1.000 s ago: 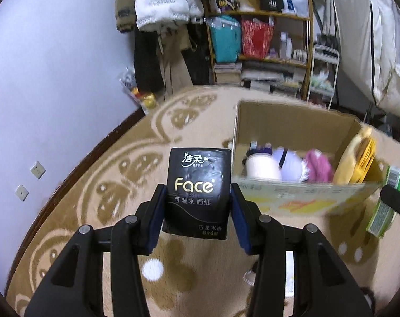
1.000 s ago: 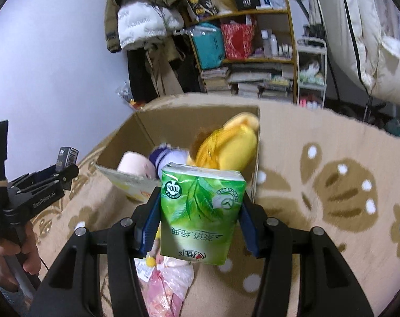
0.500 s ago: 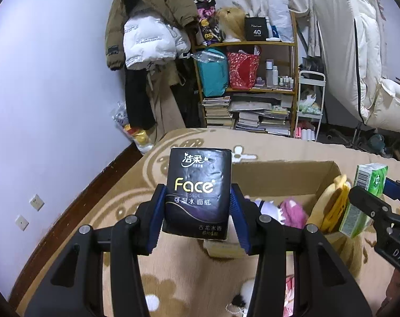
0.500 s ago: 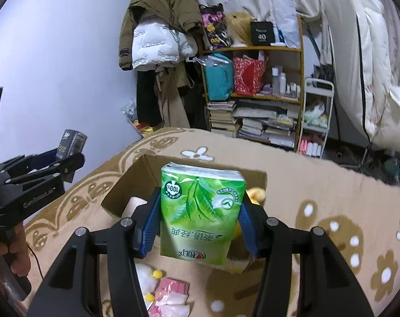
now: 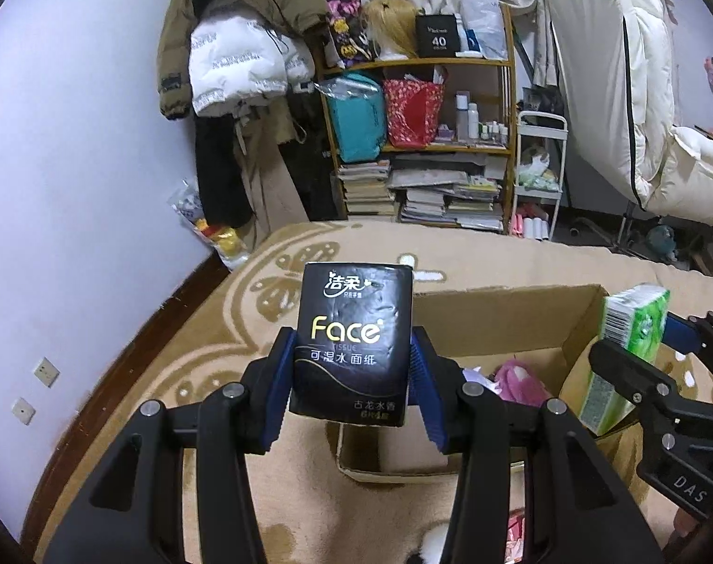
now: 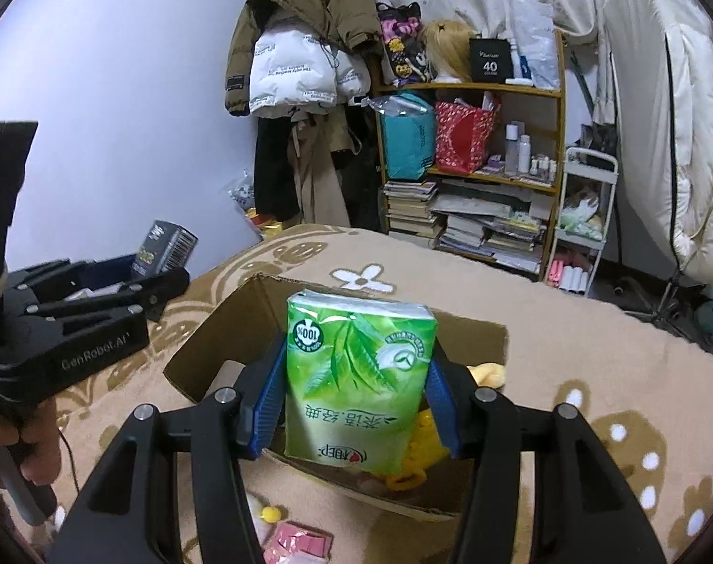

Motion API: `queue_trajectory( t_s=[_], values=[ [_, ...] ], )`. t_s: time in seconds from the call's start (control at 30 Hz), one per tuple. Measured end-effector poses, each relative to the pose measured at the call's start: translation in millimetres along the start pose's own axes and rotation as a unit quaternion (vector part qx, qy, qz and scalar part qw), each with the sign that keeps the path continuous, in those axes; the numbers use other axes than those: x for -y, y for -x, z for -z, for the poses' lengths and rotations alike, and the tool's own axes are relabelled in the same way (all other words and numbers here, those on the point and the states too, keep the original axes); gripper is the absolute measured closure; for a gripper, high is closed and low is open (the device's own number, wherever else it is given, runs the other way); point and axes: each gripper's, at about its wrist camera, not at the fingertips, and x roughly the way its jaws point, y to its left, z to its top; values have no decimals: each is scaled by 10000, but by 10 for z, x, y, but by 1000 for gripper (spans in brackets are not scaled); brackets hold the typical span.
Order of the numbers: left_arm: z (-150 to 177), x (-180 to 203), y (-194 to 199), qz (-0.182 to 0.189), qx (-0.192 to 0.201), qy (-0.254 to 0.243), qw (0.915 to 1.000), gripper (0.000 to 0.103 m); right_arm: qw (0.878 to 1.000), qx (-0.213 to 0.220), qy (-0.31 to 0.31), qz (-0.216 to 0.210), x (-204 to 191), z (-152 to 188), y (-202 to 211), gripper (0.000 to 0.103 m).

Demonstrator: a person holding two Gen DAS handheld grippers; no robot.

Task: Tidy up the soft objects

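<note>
Black tissue pack (image 5: pixel 354 345): glossy, crinkled plastic wrap, boxy shape, gold "Face" lettering reading upright; long axis vertical, printed face toward the left wrist camera; held in the air above the near left corner of the cardboard box.
Left gripper (image 5: pixel 352 395): black frame with blue ribbed fingers (image 5: pixel 279 387) clenched on both narrow sides of the black tissue pack, gripping its lower half.
Green tissue pack (image 6: pixel 356 378): smooth soft plastic with leaf print, rectangular and slightly bulged; long axis vertical, printed text upside down; held over the open cardboard box, near its front edge.
Right gripper (image 6: pixel 354 404): blue fingers (image 6: pixel 267 404) pressed against the two sides of the green tissue pack, grasping it firmly.
Cardboard box (image 5: pixel 497 324): brown corrugated board, top open, flaps folded out; rests on the rug.
Box contents: pink fuzzy plush (image 5: pixel 518 380) and yellow plush (image 6: pixel 488 373), both partly hidden by the packs.
Loose items: small pink packets (image 6: pixel 300 543) on the rug in front of the box.
Rug (image 6: pixel 591 352): tan pile with brown and white flower pattern, covering the floor.
Bookshelf (image 6: pixel 493 174): wooden, against the far wall, stacked with books, bottles and bags.
Coats (image 6: pixel 305 47): olive and white puffy jackets hanging left of the bookshelf.
</note>
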Motion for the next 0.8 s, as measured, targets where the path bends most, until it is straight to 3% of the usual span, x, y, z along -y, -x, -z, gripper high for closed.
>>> queue_trajectory(
  t_s=[0.23,0.3,0.37,0.53,0.6,0.67,0.8],
  values=[
    [95,81,-183,314,-173,-114,9993,56,9996,-243,-52,-138,60,81,-155,45],
    [119,125,-221,307,-211,-180,9991,45,9995,-307,-10,-105,77,73,-188,44],
    [150,160,-243,243,-245,-289,9990,40,9995,-316,18,-83,96,75,-185,42],
    [174,150,-226,171,-264,-284,9991,28,9995,-254,-197,-44,198,47,-127,21],
    [179,119,-197,182,-280,-222,9992,14,9993,-245,-277,-31,238,42,-84,10],
    [177,93,-165,168,-292,-157,9993,5,9993,-255,-281,13,270,36,-39,8],
    [205,35,-90,112,-288,-108,9995,5,9989,-268,-316,198,324,30,12,7]
  ],
)
